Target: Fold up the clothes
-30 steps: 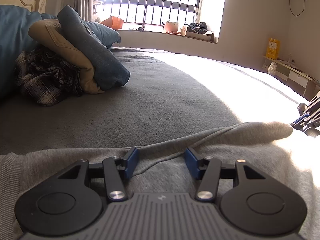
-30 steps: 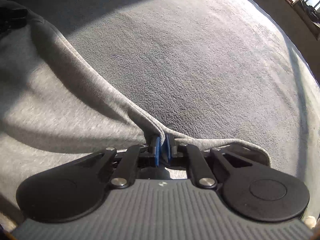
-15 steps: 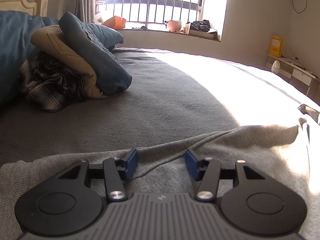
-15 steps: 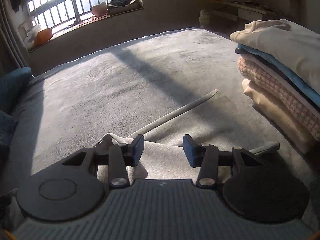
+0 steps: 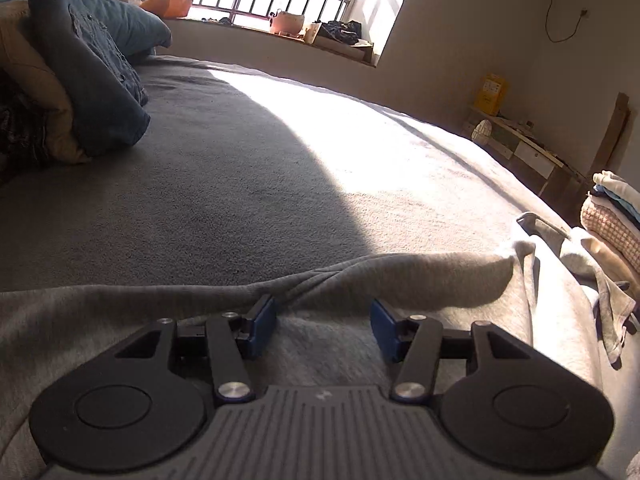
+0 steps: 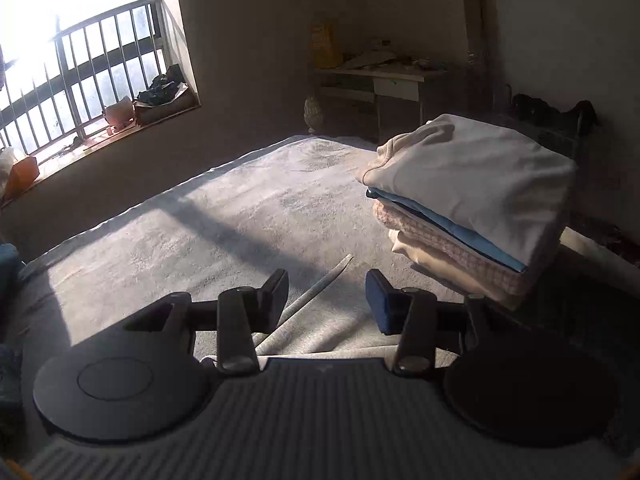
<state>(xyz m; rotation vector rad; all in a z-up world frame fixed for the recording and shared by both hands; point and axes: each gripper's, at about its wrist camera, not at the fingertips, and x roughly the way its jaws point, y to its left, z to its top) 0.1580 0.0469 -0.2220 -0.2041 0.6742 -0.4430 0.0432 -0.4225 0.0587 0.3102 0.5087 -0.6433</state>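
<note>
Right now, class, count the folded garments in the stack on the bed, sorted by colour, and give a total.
White: 1
Blue: 1
Pink check: 1
Cream: 1
Total: 4 layers that show; any hidden between them cannot be told.

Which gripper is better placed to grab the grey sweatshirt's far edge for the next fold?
Left gripper: open, low over the sweatshirt, at its edge. Right gripper is open, above the fabric, facing the folded stack.
</note>
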